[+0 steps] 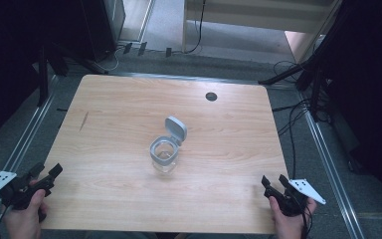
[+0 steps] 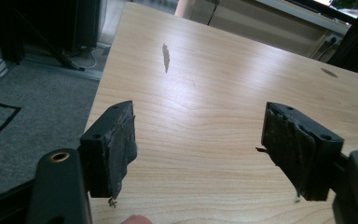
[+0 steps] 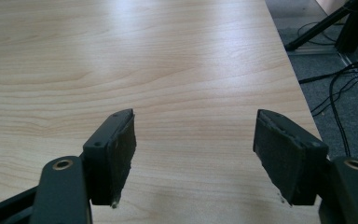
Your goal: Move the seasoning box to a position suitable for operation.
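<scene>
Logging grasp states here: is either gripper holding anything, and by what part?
Nothing is held. The left gripper and right gripper are open over bare table; the jar stands untouched.

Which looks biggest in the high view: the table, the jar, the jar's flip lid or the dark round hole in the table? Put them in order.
1. table, by far the biggest
2. jar
3. flip lid, standing open behind the jar's mouth
4. round hole, smallest, though it sits farther from the camera
</scene>
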`<state>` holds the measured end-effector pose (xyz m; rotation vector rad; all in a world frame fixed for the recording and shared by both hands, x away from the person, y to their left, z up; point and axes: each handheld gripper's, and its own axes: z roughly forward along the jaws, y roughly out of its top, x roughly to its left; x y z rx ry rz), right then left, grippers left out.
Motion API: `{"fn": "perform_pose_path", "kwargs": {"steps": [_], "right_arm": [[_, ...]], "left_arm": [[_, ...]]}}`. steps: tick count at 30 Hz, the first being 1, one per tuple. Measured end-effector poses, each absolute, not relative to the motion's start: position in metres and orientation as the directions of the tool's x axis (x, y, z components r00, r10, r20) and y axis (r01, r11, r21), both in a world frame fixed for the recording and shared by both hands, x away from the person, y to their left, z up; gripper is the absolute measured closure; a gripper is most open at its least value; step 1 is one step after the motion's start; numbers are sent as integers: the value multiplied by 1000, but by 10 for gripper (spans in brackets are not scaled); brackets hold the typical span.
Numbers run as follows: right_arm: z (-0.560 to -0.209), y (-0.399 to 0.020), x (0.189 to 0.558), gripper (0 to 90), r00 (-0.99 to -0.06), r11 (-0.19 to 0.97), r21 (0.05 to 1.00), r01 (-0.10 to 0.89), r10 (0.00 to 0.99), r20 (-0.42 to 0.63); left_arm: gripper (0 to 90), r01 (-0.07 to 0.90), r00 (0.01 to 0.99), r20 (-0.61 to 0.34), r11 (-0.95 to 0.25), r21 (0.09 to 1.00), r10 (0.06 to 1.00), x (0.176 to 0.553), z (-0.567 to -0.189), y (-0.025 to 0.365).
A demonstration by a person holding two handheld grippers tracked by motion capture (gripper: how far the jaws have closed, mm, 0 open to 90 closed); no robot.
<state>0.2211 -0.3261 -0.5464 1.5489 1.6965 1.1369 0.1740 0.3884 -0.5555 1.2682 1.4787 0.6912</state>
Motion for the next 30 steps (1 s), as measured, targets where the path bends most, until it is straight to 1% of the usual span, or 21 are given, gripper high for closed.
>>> {"fn": "perform_pose_path", "kwargs": {"steps": [2, 4, 6, 8, 9, 10, 15, 17, 22, 28, 30], "right_arm": [[-546, -324, 222, 363, -171, -13, 869, 495, 979, 112], [-546, -323, 222, 418, -168, -10, 866, 499, 980, 108], [-546, -324, 221, 517, -161, -50, 868, 494, 976, 148], [-545, -322, 220, 595, -169, -52, 872, 487, 974, 152], [-544, -321, 219, 637, -175, -58, 872, 486, 971, 162], [-543, -319, 219, 672, -184, -62, 871, 487, 968, 171], [-529, -299, 219, 774, -211, -44, 883, 468, 964, 160], [-524, -289, 220, 822, -238, -43, 888, 459, 956, 170], [-518, -258, 223, 900, -303, -8, 887, 461, 938, 166], [-515, -218, 229, 900, -387, -3, 881, 473, 897, 211], [-514, -210, 230, 900, -400, 3, 880, 475, 892, 212]], "left_arm": [[294, 366, 82, -317, 267, 891, 945, 175, -555, 387], [335, 359, 72, -302, 258, 897, 951, 175, -555, 384], [395, 359, 64, -278, 238, 902, 958, 175, -554, 381], [483, 365, 55, -268, 230, 902, 962, 177, -553, 377], [499, 368, 55, -264, 226, 902, 963, 178, -552, 375], [521, 376, 64, -278, 235, 896, 958, 180, -551, 373], [661, 381, 155, -277, 202, 902, 948, 187, -539, 352], [710, 393, 193, -280, 188, 900, 940, 193, -533, 339], [797, 425, 272, -298, 164, 890, 915, 206, -525, 309], [899, 447, 368, -315, 131, 885, 875, 237, -517, 273], [900, 447, 381, -313, 123, 886, 870, 243, -517, 265]]}}
